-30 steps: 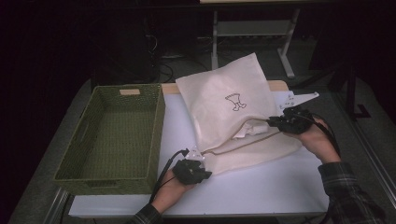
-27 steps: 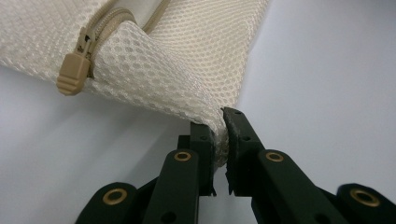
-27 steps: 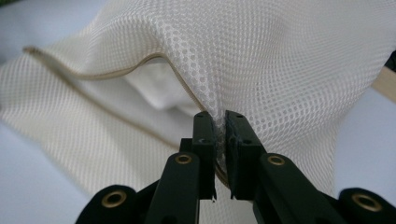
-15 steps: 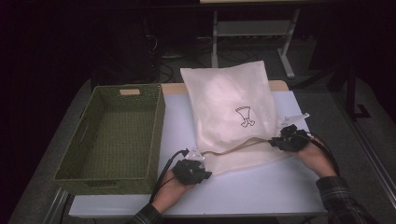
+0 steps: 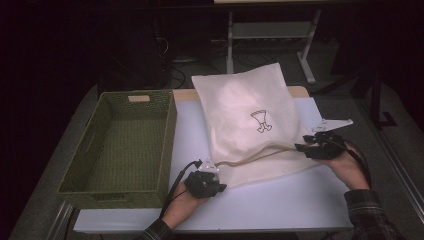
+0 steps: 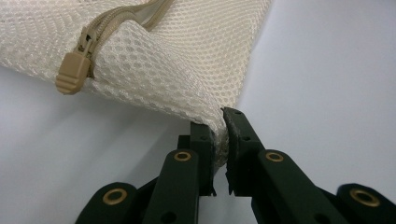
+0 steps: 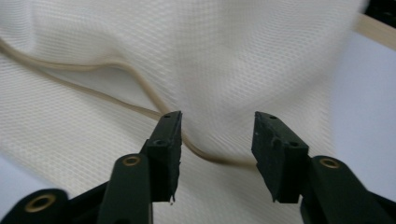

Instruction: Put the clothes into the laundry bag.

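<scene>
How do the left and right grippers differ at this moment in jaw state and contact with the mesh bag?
The left gripper has its jaws shut on a corner of the mesh bag; the right gripper has its jaws wide apart, gripping nothing. The left sits near the zipper pull; the right straddles the zipper line. Both sit at the bag's near edge.

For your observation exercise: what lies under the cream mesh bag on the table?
The mesh bag lies on the white table, with a wooden strip at its far edge. Whatever is beneath or inside the bag is covered.
</scene>
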`<state>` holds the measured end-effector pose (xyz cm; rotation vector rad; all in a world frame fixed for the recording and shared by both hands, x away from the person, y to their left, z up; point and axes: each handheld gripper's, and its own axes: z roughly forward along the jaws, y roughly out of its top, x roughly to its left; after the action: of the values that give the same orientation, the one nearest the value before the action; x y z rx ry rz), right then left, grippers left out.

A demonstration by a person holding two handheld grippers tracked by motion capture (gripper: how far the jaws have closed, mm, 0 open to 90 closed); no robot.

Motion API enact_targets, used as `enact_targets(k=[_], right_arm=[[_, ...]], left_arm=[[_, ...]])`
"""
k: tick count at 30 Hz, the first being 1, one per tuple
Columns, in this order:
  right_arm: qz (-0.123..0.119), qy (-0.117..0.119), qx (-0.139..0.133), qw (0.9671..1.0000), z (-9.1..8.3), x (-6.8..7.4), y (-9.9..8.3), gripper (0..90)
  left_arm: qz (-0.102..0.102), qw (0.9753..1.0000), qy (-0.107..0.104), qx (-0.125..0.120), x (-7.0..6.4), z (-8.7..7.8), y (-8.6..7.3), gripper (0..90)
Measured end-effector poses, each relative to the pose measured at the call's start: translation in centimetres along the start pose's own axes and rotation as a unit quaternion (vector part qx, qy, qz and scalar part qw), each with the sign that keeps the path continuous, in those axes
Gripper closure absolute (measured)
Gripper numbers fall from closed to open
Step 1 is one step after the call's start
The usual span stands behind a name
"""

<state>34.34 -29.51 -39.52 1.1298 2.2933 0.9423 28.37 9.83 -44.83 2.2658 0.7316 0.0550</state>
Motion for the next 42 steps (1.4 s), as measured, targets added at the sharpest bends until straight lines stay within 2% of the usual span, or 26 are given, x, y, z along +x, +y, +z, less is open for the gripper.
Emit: enact_targets(k=[2,5,8,11,12,13,14,15,16,17,18,20,24,29,30,31,33,35,36,37,42], right_arm=[[0.028,-0.013,0.001,0.9995,-0.4,-1.2,-1.1,49.8],[0.055,-0.038,0.026,0.9974,-0.2,-2.8,-3.1,48.7],[0.088,-0.047,0.043,0.994,0.6,-4.3,-4.7,48.9],[0.101,-0.041,0.047,0.9929,1.0,-4.8,-5.2,50.9],[0.111,-0.034,0.051,0.9919,1.2,-5.2,-5.8,58.6],[0.111,-0.034,0.051,0.9919,1.2,-5.2,-5.8,58.6],[0.124,-0.026,0.046,0.9908,1.2,-5.5,-6.2,64.3],[0.124,-0.026,0.046,0.9908,1.2,-5.5,-6.2,64.3],[0.128,-0.026,0.046,0.9904,0.9,-5.7,-6.4,76.1],[0.128,-0.026,0.046,0.9904,0.9,-5.7,-6.4,76.1],[0.131,-0.019,0.043,0.9904,0.5,-5.5,-6.5,85.4],[0.12,-0.021,0.051,0.9913,0.3,-5.1,-6.5,87.2],[0.108,-0.027,0.061,0.9919,0.0,-4.4,-6.4,88.6],[0.085,-0.033,0.077,0.9928,-1.4,-2.2,-6.4,89.5],[0.085,-0.033,0.077,0.9928,-1.4,-2.2,-6.4,89.5],[0.074,-0.036,0.082,0.9932,-2.0,-1.2,-6.5,89.5],[0.069,-0.036,0.084,0.9934,-2.3,-0.7,-6.6,89.5],[0.061,-0.033,0.088,0.9937,-2.9,0.3,-6.8,89.6],[0.056,-0.03,0.089,0.994,-3.6,1.3,-7.1,89.6],[0.056,-0.03,0.089,0.994,-3.6,1.3,-7.1,89.6],[0.039,-0.014,0.092,0.9949,-4.9,3.6,-8.3,89.5]], left_arm=[[-0.001,1.0,0.0,-0.001,0.0,0.0,0.0,82.4],[-0.001,1.0,-0.001,0.0,0.0,0.0,0.0,82.4],[-0.002,1.0,-0.001,-0.001,0.0,0.0,0.0,82.3],[-0.001,1.0,-0.002,-0.001,0.0,0.0,0.0,82.3],[-0.001,1.0,-0.001,-0.001,0.0,0.0,0.0,82.3],[-0.001,1.0,-0.002,-0.001,0.0,0.0,0.0,82.3],[-0.001,1.0,-0.002,-0.001,0.0,0.0,0.1,82.4],[-0.001,1.0,-0.002,-0.001,0.0,0.0,0.1,82.4],[-0.001,1.0,-0.001,-0.002,0.0,-0.1,0.1,82.3],[-0.001,1.0,-0.001,-0.002,0.0,-0.1,0.0,82.3],[-0.001,1.0,0.0,-0.002,0.0,-0.1,0.0,82.3],[-0.001,1.0,0.001,-0.002,0.1,-0.2,0.0,82.4],[-0.002,1.0,0.003,-0.003,0.2,-0.6,-0.1,82.4],[-0.009,0.9999,0.007,-0.008,0.5,-1.3,-0.3,82.3],[-0.009,0.9999,0.009,-0.008,0.5,-1.4,-0.3,82.3],[-0.009,0.9999,0.009,-0.008,0.5,-1.5,-0.4,82.3],[-0.011,0.9998,0.013,-0.008,0.6,-1.8,-0.6,82.3],[-0.011,0.9998,0.016,-0.009,0.6,-2.1,-0.8,82.2],[-0.015,0.9997,0.016,-0.01,0.6,-2.2,-0.9,81.8],[-0.017,0.9997,0.013,-0.012,0.5,-2.3,-1.0,81.8],[-0.015,0.9998,0.012,-0.007,0.1,-2.2,-1.2,81.5]])
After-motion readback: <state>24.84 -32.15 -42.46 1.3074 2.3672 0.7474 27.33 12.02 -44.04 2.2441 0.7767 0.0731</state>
